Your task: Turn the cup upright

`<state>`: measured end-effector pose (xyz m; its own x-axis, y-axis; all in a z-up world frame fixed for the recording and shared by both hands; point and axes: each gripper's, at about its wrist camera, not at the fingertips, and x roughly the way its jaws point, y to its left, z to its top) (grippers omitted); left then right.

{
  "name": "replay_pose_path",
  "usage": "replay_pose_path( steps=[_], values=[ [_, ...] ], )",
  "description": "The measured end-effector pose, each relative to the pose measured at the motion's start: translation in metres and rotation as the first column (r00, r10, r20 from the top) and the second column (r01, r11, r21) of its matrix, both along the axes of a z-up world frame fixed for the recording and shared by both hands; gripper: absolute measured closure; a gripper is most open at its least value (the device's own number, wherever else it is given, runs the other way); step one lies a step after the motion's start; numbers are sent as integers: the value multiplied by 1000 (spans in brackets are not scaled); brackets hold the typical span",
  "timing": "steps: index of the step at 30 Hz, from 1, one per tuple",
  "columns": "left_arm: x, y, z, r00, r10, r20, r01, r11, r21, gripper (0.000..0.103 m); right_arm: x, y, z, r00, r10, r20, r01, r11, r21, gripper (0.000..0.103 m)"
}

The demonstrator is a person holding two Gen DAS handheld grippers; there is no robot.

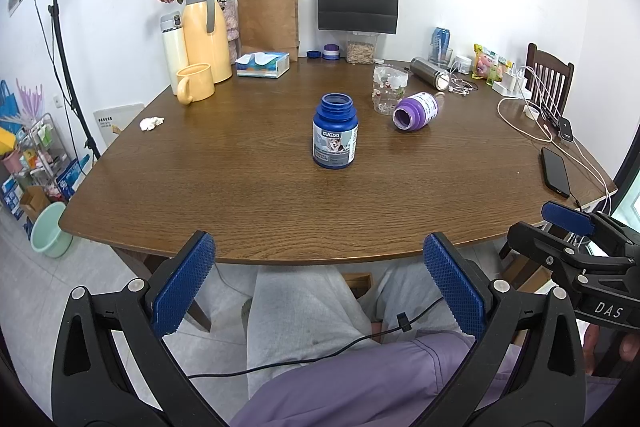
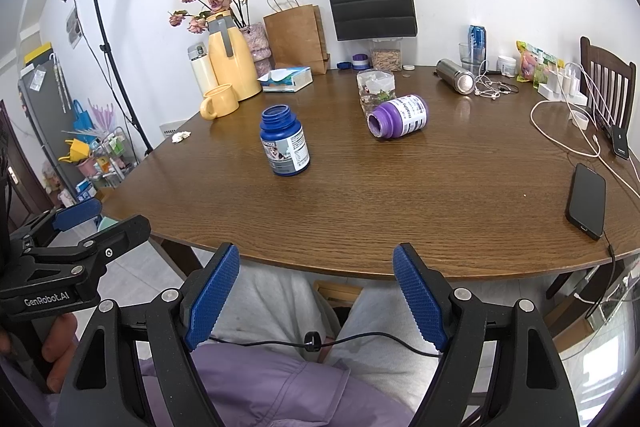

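Observation:
A purple bottle (image 1: 416, 111) (image 2: 398, 115) lies on its side right of the table's middle, its open mouth towards me. Just behind it stands a clear patterned glass cup (image 1: 389, 89) (image 2: 375, 87); whether it is mouth up I cannot tell. A blue bottle (image 1: 334, 131) (image 2: 285, 141) stands upright with no lid at mid table. My left gripper (image 1: 319, 247) (image 2: 104, 223) and right gripper (image 2: 316, 255) (image 1: 548, 231) are both open and hold nothing. They hover side by side below the table's near edge, over a person's lap, well short of the bottles.
On the brown table (image 1: 280, 211) are a yellow mug (image 1: 195, 83), yellow jug (image 1: 205, 31), tissue box (image 1: 263, 63), paper bags, a steel flask (image 1: 430, 71) on its side, and cables and a phone (image 2: 586, 201) at right. A chair (image 2: 606, 83) stands far right.

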<state>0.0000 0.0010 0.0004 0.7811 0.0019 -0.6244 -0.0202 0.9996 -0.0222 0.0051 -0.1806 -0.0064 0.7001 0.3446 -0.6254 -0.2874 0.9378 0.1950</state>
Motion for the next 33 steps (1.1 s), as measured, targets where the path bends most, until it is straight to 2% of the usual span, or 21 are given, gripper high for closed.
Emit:
replay_pose_path(
  steps=[33],
  values=[
    [0,0,0,1000,-2,1,2,1000,-1,0,-2,-2,-1,1000,0,1,0,1000,-2,20]
  ],
)
